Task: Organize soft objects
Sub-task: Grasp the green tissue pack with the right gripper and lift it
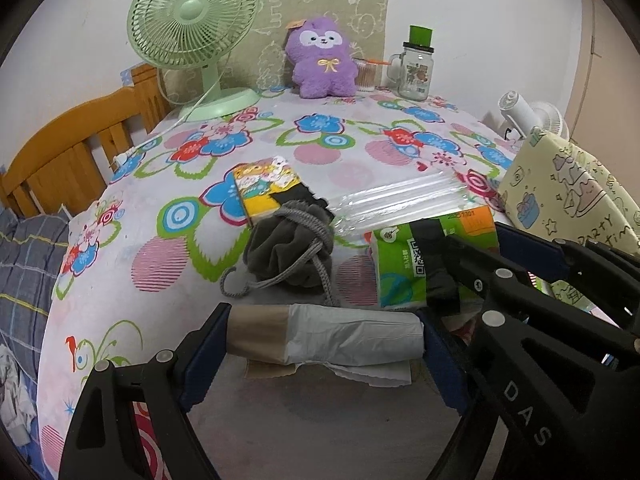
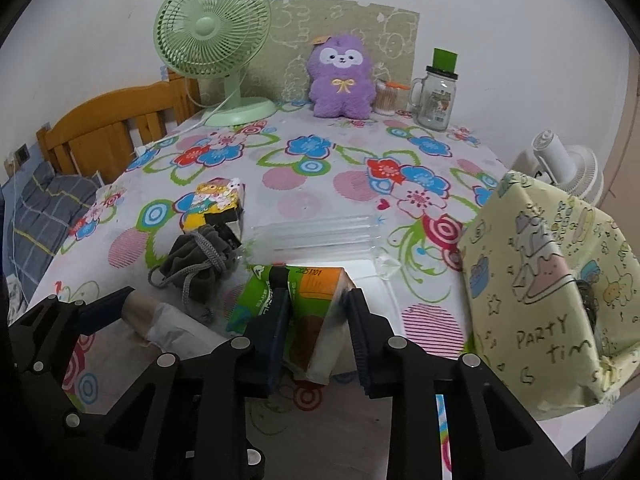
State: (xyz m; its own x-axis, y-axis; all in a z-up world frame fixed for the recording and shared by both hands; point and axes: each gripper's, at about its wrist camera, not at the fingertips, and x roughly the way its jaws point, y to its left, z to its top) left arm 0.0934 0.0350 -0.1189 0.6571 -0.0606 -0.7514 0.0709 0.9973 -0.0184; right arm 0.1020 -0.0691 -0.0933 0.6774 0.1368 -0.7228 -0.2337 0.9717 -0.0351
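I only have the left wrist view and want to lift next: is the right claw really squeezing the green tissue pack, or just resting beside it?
Observer: Squeezing. In the right wrist view the right claw has both pads pressed into the green tissue pack, denting its sides.
Operator: Is the pack touching the yellow bag?
Observer: No. The yellow bag stands to its right, with bare tablecloth between them.

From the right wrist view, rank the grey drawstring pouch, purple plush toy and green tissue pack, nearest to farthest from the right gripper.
1. green tissue pack: clamped in the right gripper.
2. grey drawstring pouch: ahead, to the left.
3. purple plush toy: table's far edge, against the wall.
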